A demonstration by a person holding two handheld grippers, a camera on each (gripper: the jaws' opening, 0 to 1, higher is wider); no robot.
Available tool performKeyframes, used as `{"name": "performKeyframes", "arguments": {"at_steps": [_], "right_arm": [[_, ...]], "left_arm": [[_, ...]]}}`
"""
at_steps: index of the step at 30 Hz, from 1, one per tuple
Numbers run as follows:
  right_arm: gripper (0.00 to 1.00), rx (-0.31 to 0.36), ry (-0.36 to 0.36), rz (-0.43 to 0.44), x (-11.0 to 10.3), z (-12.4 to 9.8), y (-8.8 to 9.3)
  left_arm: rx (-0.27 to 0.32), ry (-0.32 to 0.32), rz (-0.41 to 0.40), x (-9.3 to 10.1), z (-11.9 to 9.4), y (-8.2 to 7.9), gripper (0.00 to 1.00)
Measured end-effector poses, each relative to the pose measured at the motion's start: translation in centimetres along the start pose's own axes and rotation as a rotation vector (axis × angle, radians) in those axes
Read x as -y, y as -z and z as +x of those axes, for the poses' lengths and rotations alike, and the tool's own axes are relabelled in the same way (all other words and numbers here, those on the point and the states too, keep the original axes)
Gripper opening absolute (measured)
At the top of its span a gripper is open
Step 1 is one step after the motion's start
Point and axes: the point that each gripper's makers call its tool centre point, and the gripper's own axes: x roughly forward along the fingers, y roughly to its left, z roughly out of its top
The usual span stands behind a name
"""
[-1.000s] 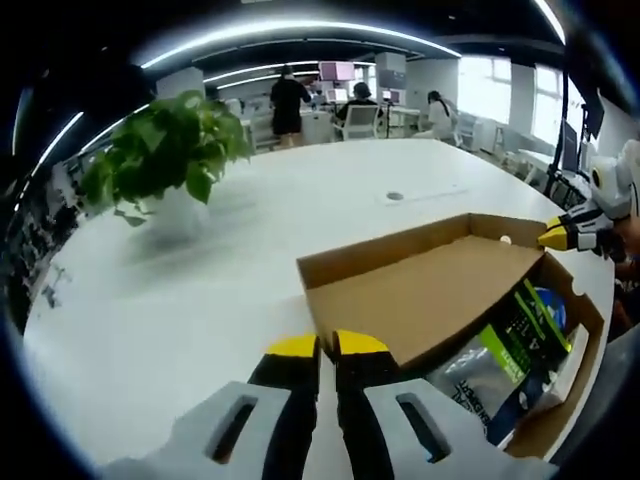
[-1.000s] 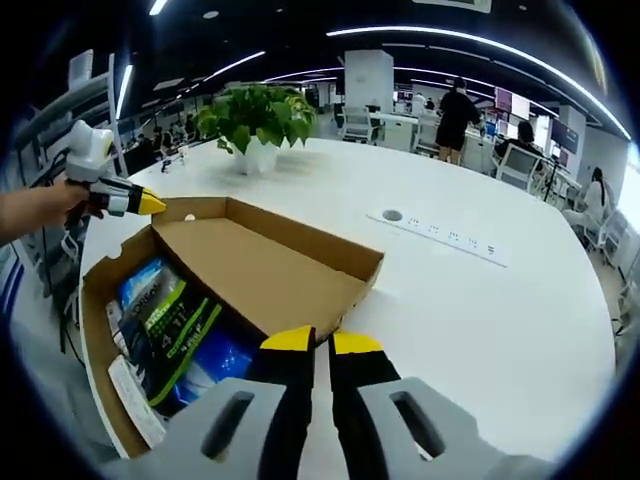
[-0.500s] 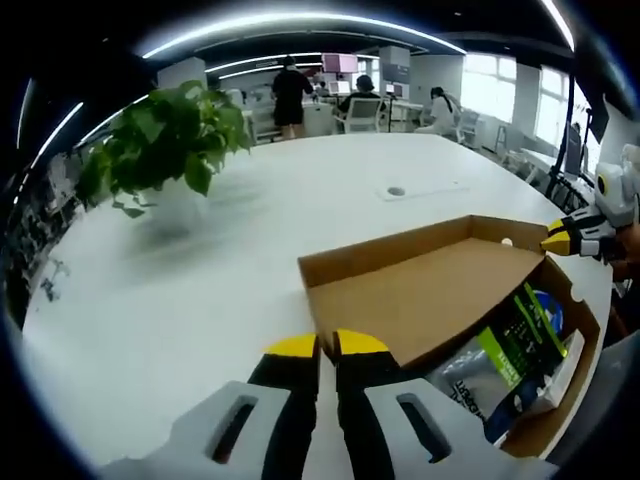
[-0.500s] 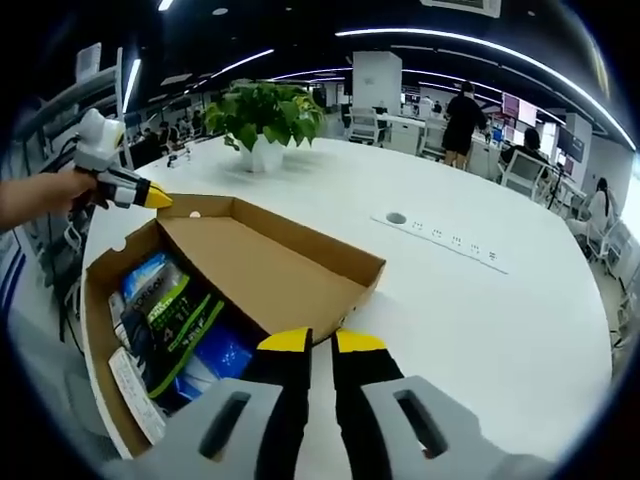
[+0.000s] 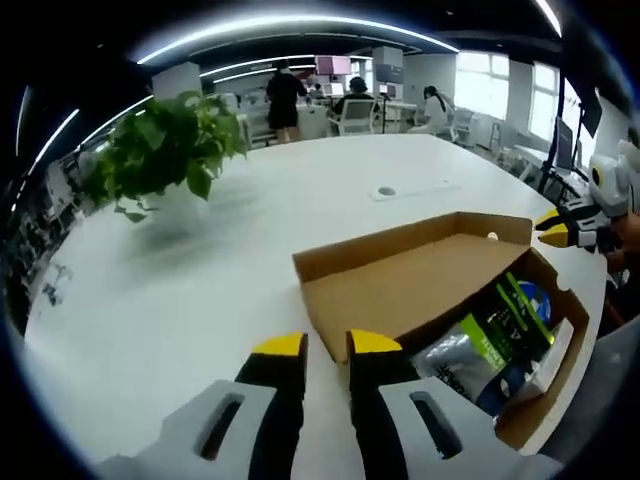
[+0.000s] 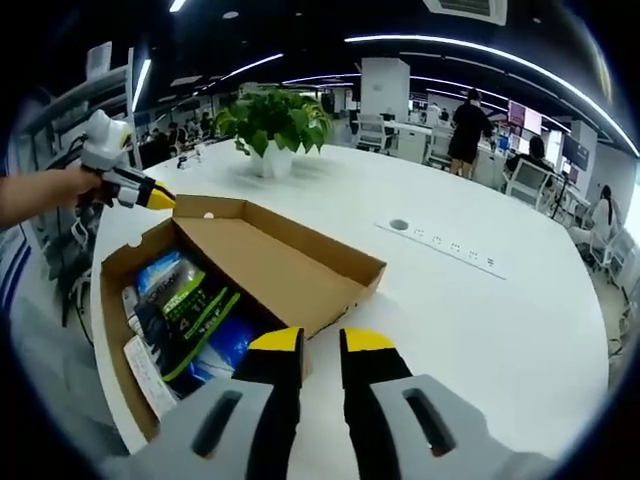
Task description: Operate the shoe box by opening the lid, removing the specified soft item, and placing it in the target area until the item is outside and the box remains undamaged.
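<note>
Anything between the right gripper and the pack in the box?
Nothing visible. The lid lies folded back beside the pack, which is exposed in the open box. The right gripper is at the box's near edge, jaws slightly apart.

The shoe box (image 5: 440, 300) is sitting on the round table (image 5: 200, 270), its lid (image 5: 410, 285) lying tipped over the far part of the opening. A packaged item (image 5: 495, 340) is lying inside the box, showing past the lid's near edge. In the left gripper view a potted plant (image 5: 160, 160) is standing on the table well behind and left of the box, and a cable port (image 5: 386, 191) is sitting in the tabletop beyond the box.
</note>
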Motion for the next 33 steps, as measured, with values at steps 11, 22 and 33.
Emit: {"name": "performKeyframes", "arguments": {"at_steps": [11,22,33], "right_arm": [[0.16,0.03,-0.065,-0.032,-1.5,-1.4,-0.8],[0.2,-0.013,-0.16,-0.062,-4.5,-0.9,-0.6],[0.2,-0.068,-0.26,-0.097,-7.7,1.0,0.2]], "left_arm": [[0.024,0.006,0.0,1.1,-2.6,0.2,0.2],[0.026,0.032,0.004,3.2,-3.8,1.1,0.25],[0.013,0.075,0.038,5.4,-4.2,3.1,0.3]]}}
